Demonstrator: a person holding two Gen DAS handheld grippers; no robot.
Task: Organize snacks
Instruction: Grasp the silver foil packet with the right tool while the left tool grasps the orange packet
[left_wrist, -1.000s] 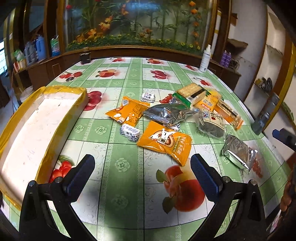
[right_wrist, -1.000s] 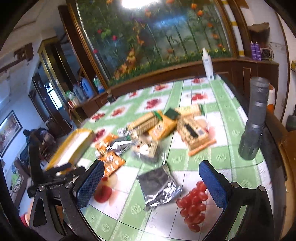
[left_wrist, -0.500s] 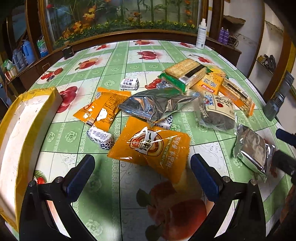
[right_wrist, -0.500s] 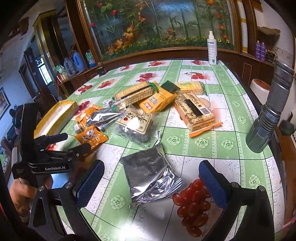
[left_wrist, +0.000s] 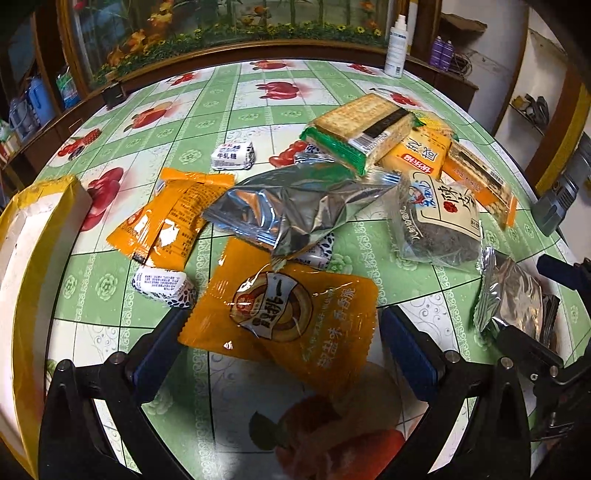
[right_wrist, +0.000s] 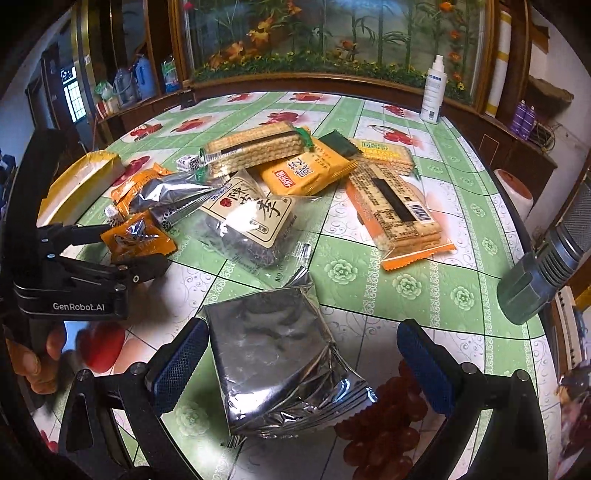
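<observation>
- Both sets of jaws were wide open, nothing gripped. The left gripper had its blue pads either side of the orange snack packet; the right gripper straddled the flat silver foil pouch.
- The rest of the snacks sat in a messy heap mid-table: a crumpled silver bag overlapping the top edge of that orange packet, a green-ended cracker pack, a clear bag of dark dried stuff with a cream label, and little white candies.
- The yellow-rimmed box was off to the left on the fruit-print tablecloth, with no snacks inside that I could see. Guessing that's where everything goes, so the job looked barely started.
- What could go sideways, imo: the orange packet is flat and slick, so the pads could close over it and just slide off the film.
- A lift might also drag the crumpled silver bag along.
- Same deal on the right: the foil pouch is puffy and could squirt out of the pinch.
</observation>
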